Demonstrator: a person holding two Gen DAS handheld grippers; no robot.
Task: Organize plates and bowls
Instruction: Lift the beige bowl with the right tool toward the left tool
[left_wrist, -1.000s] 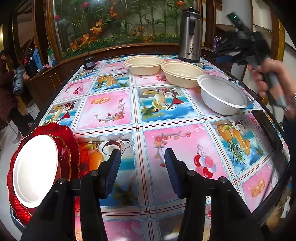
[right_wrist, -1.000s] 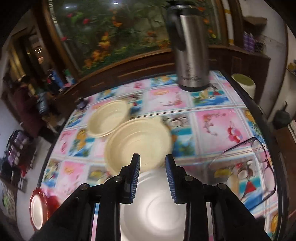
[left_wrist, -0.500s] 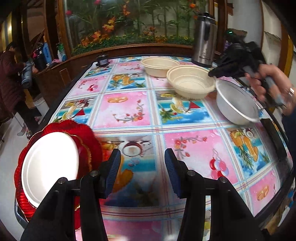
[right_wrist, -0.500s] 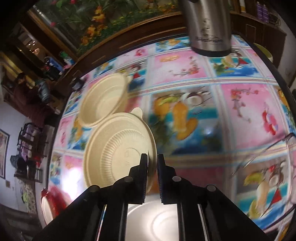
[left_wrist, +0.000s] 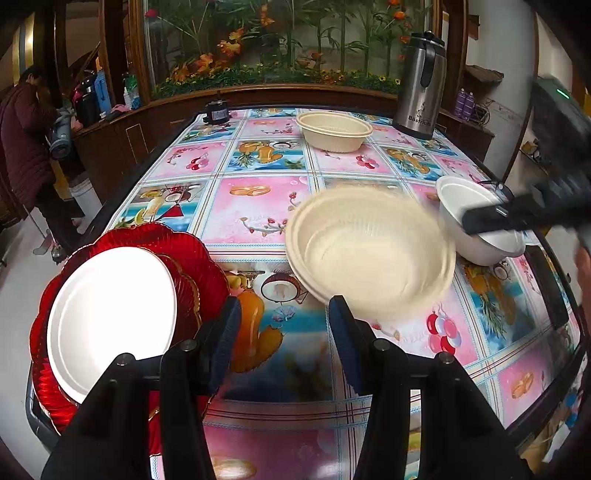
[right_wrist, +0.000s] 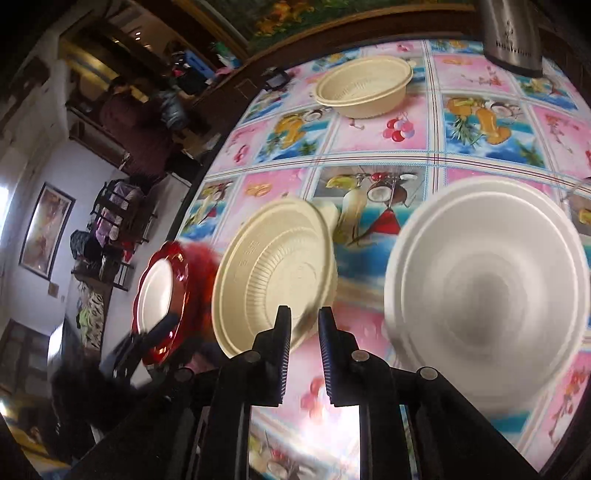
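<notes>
A cream bowl (left_wrist: 369, 247) (right_wrist: 277, 273) sits blurred on the middle of the patterned table (left_wrist: 258, 206). My right gripper (right_wrist: 304, 332) (left_wrist: 465, 221) is at its right rim. Its jaws are opening, a little apart, with the rim still between them. Right beside it stands a white bowl (left_wrist: 476, 236) (right_wrist: 487, 288). A second cream bowl (left_wrist: 334, 131) (right_wrist: 364, 86) rests at the far end. At the front left corner a white plate (left_wrist: 110, 317) (right_wrist: 159, 291) lies on stacked red plates (left_wrist: 147, 240). My left gripper (left_wrist: 282, 332) hovers open and empty between the plates and the near cream bowl.
A steel thermos (left_wrist: 421, 81) (right_wrist: 513, 33) stands at the far right corner. A small dark object (left_wrist: 218, 112) sits at the far left corner. A dark-rimmed clear dish (left_wrist: 546, 284) lies along the right edge. A person (left_wrist: 26, 140) stands beyond the table's left side.
My right gripper shut on the nearer cream bowl's rim and swept it from the back to the table's middle, left of the white bowl; its jaws now stand slightly wider. The left gripper barely shifted.
</notes>
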